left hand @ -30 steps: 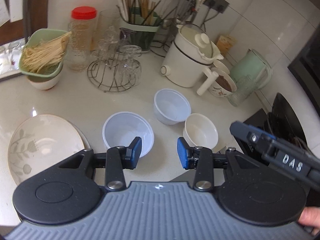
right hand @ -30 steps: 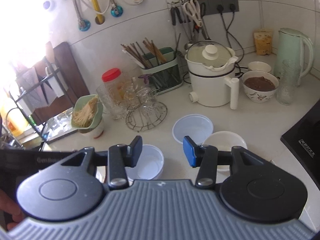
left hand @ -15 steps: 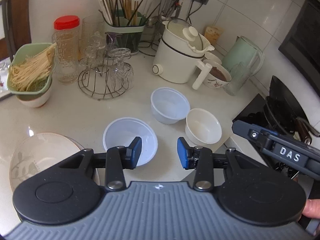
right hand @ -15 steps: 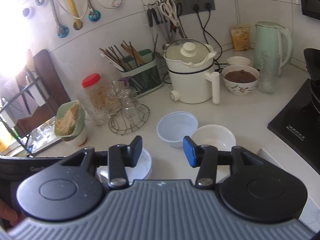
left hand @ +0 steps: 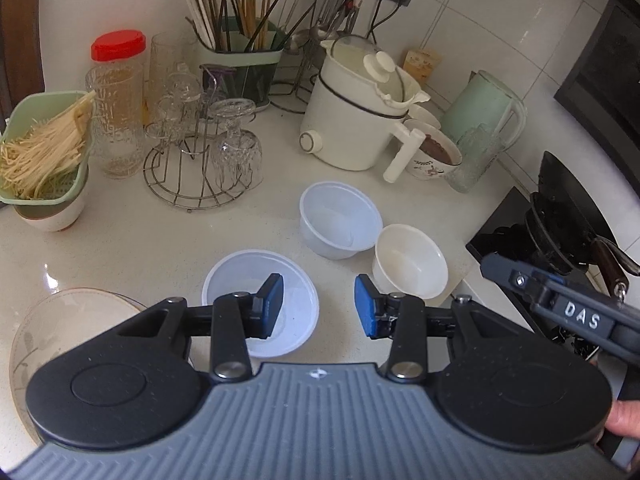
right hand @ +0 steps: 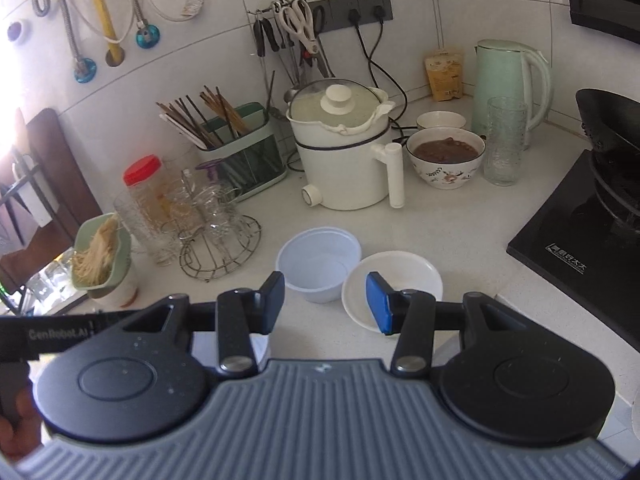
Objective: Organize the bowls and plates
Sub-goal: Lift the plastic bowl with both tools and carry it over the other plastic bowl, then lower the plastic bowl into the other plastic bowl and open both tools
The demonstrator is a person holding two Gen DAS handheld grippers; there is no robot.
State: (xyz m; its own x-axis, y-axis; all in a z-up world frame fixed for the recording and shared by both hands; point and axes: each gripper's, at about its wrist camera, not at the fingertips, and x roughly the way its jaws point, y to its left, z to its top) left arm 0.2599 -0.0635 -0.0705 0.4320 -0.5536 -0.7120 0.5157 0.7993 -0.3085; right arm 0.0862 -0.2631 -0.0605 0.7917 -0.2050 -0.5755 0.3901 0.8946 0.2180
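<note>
Your left tongs (left hand: 319, 304) (half-open, empty) hung right over the plastic bowl (left hand: 294, 280) at lower centre; right tongs (right hand: 325, 302) likewise gripped nothing.

We are in a home kitchen. We see a white stone counter (right hand: 460, 232) against a white tiled wall (right hand: 224, 8). On it stand a white electric cooking pot with a lid (right hand: 344, 152), a pale green plastic kettle (right hand: 508, 84), a green holder full of chopsticks (right hand: 240, 152) and a wire rack of upside-down glasses (left hand: 200, 152). A black gas stove (right hand: 580, 248) sits beside the counter.
</note>
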